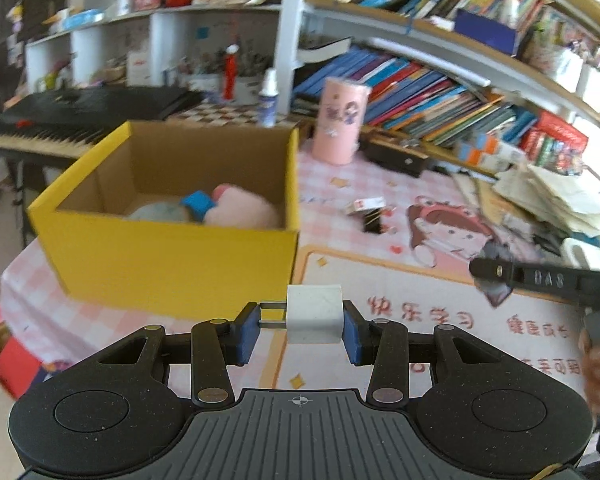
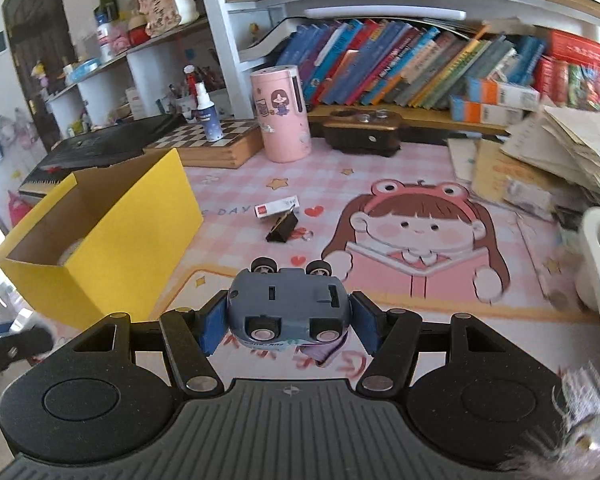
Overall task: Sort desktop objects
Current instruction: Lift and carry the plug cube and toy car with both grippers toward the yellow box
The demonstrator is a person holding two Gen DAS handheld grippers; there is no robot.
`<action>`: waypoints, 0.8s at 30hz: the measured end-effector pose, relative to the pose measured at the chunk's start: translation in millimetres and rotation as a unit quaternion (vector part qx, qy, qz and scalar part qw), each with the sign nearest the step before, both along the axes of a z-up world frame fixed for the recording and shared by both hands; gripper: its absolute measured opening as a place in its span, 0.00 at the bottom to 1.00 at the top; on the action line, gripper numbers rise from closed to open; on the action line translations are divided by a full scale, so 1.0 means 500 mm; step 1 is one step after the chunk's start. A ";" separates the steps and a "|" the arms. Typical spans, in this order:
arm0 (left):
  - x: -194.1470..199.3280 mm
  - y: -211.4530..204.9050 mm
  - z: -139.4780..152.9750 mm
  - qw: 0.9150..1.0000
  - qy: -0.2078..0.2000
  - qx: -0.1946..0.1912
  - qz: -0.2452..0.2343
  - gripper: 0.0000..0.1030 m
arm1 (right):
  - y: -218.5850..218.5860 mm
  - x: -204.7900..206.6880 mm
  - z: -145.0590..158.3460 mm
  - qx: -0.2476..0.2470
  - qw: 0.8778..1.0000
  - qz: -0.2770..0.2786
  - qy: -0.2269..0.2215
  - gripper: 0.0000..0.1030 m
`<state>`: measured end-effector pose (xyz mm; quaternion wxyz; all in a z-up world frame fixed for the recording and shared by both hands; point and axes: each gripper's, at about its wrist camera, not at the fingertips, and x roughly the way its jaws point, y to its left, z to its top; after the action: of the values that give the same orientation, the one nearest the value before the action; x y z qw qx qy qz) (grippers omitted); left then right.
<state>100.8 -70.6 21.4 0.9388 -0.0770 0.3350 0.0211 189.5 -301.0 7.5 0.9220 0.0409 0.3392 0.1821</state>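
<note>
A: Status?
B: My left claw (image 1: 300, 326) pinches the charger (image 1: 314, 314), prongs against one pad; right claw (image 2: 288, 320) clamps the toy car (image 2: 286, 304) upside down. Box (image 1: 172, 264) ahead.
A: Risk?
B: Charger could twist out; prongs give poor grip.

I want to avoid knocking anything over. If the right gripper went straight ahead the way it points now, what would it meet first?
Probably the black binder clip and the small white box behind it on the mat, assuming the right gripper, shut on the upside-down toy car, travels low; depth is unclear.
</note>
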 end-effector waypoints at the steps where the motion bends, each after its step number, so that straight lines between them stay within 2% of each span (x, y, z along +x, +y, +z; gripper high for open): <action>1: 0.002 0.003 0.003 1.000 -0.005 0.000 -0.008 0.40 | 0.003 -0.012 0.002 0.000 1.000 -0.002 0.001 0.59; 8: -0.012 0.039 0.012 0.999 -0.025 -0.010 -0.041 0.40 | 0.064 -0.077 0.023 -0.027 0.999 -0.002 -0.030 0.59; 10: -0.023 0.052 0.012 0.999 -0.026 -0.001 -0.046 0.40 | 0.086 -0.093 0.026 -0.031 0.999 -0.001 -0.033 0.59; 15: -0.062 0.082 0.011 0.996 -0.036 0.018 -0.076 0.40 | 0.141 -0.129 0.019 -0.039 0.999 -0.010 -0.014 0.59; 24: -0.134 0.171 -0.013 0.995 -0.017 0.007 -0.093 0.40 | 0.256 -0.232 0.003 -0.073 0.997 0.008 0.005 0.59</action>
<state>33.6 15.0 15.0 0.9428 -0.0392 0.3245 -0.0652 73.7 -173.0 9.2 0.9193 -0.0283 0.3567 0.1636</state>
